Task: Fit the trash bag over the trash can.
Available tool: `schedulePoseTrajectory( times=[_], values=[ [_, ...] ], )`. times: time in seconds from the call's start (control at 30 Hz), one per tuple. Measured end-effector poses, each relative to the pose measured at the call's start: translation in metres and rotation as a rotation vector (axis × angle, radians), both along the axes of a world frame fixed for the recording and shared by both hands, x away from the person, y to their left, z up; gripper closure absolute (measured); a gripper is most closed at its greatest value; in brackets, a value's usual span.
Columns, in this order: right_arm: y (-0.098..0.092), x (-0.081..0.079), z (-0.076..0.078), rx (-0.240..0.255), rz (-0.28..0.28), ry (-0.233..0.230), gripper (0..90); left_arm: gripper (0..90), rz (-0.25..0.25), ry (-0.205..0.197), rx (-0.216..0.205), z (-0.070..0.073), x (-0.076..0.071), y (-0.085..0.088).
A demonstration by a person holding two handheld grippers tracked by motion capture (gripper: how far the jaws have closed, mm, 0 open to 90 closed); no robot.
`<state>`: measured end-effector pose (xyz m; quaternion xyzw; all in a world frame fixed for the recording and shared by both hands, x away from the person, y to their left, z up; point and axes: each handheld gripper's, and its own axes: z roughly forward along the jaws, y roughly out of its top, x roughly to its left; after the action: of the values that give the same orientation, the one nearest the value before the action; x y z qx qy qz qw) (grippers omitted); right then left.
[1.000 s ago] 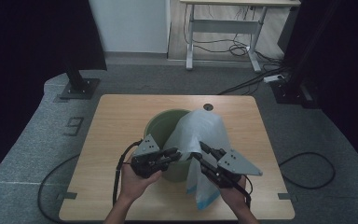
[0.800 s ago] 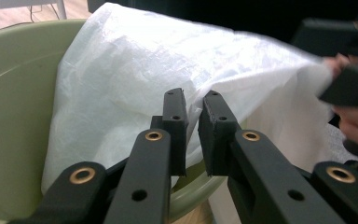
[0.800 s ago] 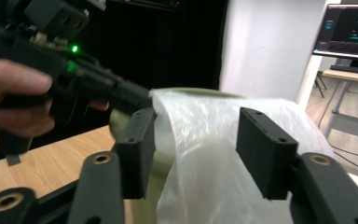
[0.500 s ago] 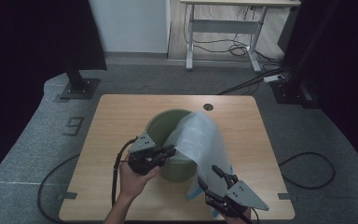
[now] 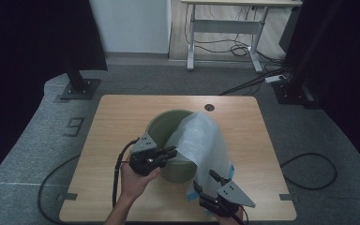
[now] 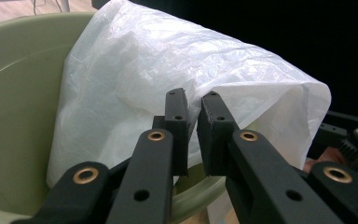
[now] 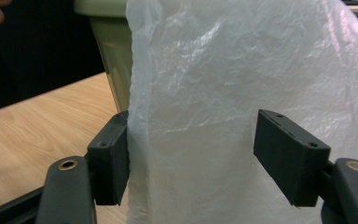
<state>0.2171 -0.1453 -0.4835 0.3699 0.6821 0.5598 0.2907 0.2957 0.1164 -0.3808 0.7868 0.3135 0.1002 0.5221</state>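
Note:
A pale green bucket (image 5: pixel 161 126) stands mid-table with a white plastic bag (image 5: pixel 199 140) draped over its right rim and hanging down the outside. My left gripper (image 5: pixel 171 152) is at the near rim, its jaws shut on the bag's edge (image 6: pixel 135 70); the left gripper view shows the bucket's inside (image 6: pixel 18 93) behind them. By the table's front edge, my right gripper (image 5: pixel 204 180) is open. In the right gripper view its jaws stand wide apart on either side of the hanging bag (image 7: pixel 242 60), with the left pad (image 7: pixel 114 154) touching it and the bucket wall (image 7: pixel 114 60) behind.
The wooden table (image 5: pixel 122 117) has a round cable hole (image 5: pixel 209 107) near its far edge. Cables trail off the table's left side and across the floor at the right. A stand base (image 5: pixel 79 86) sits on the floor at the back left.
My right gripper has let go of the bag, opened and drawn back to the table's front edge. The bag has dropped over the rim. My left gripper has barely moved.

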Motion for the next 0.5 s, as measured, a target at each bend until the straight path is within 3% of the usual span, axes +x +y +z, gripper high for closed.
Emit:
schedulePoseTrajectory(
  times=[0.3,0.5],
  values=[
    [0.017,0.007,-0.008,-0.023,-0.015,0.024,26.2,82.2,-0.001,0.003,0.000,-0.001,0.000,0.000],
    [0.020,0.016,-0.013,-0.040,-0.054,0.029,36.2,83.9,-0.002,0.005,0.003,-0.001,-0.002,0.005]
  ],
)
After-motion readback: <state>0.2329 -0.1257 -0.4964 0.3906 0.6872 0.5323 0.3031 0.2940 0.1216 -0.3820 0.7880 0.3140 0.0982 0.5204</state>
